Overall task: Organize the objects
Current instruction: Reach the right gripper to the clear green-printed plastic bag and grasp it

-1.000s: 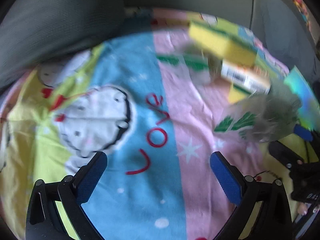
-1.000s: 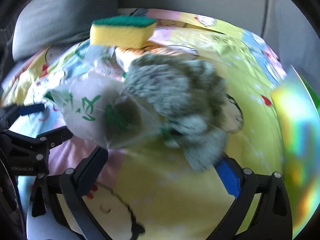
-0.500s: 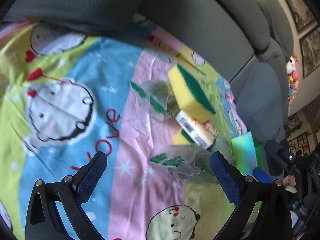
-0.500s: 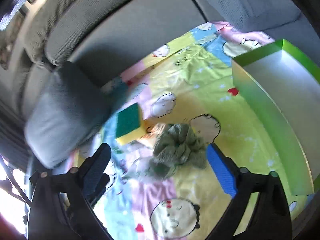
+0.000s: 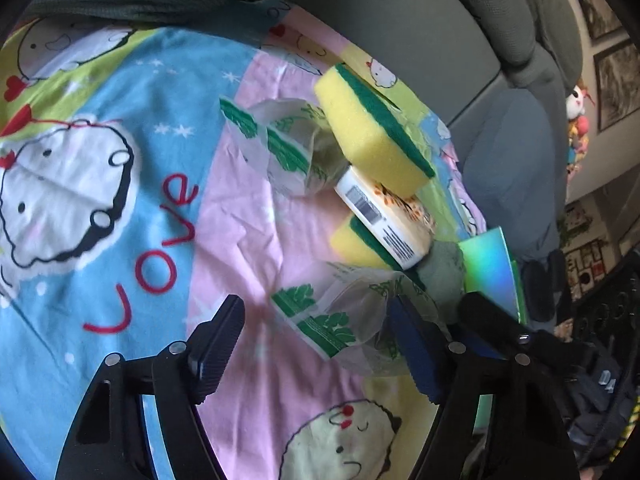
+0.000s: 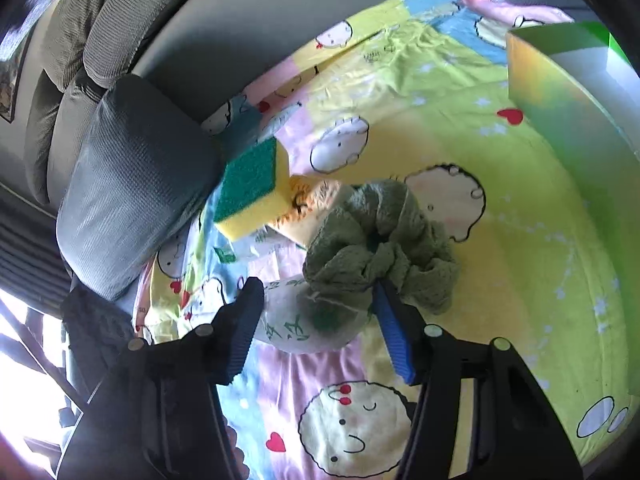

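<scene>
A pile lies on a cartoon-print sheet (image 5: 240,216). It holds a yellow-green sponge (image 5: 372,136), a white carton with orange print (image 5: 384,216), a second sponge (image 5: 356,244), two clear bags with green print (image 5: 280,148) and a green towel (image 6: 380,248). My left gripper (image 5: 320,340) is closing around the nearer bag (image 5: 332,320). Its right pad touches the bag's edge and its left pad stands apart from it. My right gripper (image 6: 318,328) is closing with that bag (image 6: 304,328) and the towel's lower edge between its jaws, not clamped.
A green box with a shiny rainbow wall (image 6: 568,120) stands open to the right of the pile. A grey cushion (image 6: 132,184) and the grey sofa back (image 5: 400,20) border the sheet. The right gripper's black frame (image 5: 500,332) shows just beyond my left gripper's right finger.
Both pairs of jaws have narrowed. The left gripper has closed in on the nearer bag. The right gripper has rolled and come nearer, with bag and towel now between its fingers.
</scene>
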`<state>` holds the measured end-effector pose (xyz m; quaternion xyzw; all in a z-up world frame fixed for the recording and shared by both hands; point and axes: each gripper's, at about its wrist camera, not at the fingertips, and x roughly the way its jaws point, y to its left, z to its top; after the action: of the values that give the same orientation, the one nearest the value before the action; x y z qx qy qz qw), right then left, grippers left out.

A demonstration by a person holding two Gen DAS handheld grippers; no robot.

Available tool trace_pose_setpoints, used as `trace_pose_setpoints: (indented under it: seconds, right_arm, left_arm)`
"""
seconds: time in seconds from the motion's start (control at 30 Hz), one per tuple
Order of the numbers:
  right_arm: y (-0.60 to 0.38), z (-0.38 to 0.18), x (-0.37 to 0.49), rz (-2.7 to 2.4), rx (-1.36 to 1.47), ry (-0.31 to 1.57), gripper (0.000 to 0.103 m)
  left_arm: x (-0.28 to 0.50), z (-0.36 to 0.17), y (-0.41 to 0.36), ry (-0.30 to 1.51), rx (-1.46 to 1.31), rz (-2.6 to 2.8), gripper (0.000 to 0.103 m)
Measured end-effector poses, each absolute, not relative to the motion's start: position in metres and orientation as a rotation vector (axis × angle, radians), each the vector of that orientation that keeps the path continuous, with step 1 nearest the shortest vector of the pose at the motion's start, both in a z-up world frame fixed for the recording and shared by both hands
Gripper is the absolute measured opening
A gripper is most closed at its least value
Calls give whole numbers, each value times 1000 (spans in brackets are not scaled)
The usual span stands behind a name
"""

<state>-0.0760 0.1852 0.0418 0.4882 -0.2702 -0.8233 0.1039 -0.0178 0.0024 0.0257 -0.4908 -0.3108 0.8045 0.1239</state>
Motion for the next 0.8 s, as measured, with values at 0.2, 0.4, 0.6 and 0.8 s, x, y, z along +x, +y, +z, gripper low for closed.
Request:
trace_pose_setpoints:
  seconds: [0.2, 0.4, 0.6, 0.8]
  right_arm:
    - [187, 22, -63, -2378, 1553, -788, 62]
    - [197, 24, -51, -2410, 1545, -829, 67]
    - [206, 36, -47, -2436, 1448, -846, 80]
    - [198, 44, -48, -2327, 1364, -895, 76]
  left_arm:
    - [-3, 29, 15, -774, -1494, 2345, 73]
    - [1, 21, 25, -621, -1583, 2337, 73]
    - [13, 34, 19, -633, -1529, 2332, 73]
    - [12, 42, -4, -782, -1416, 2346, 73]
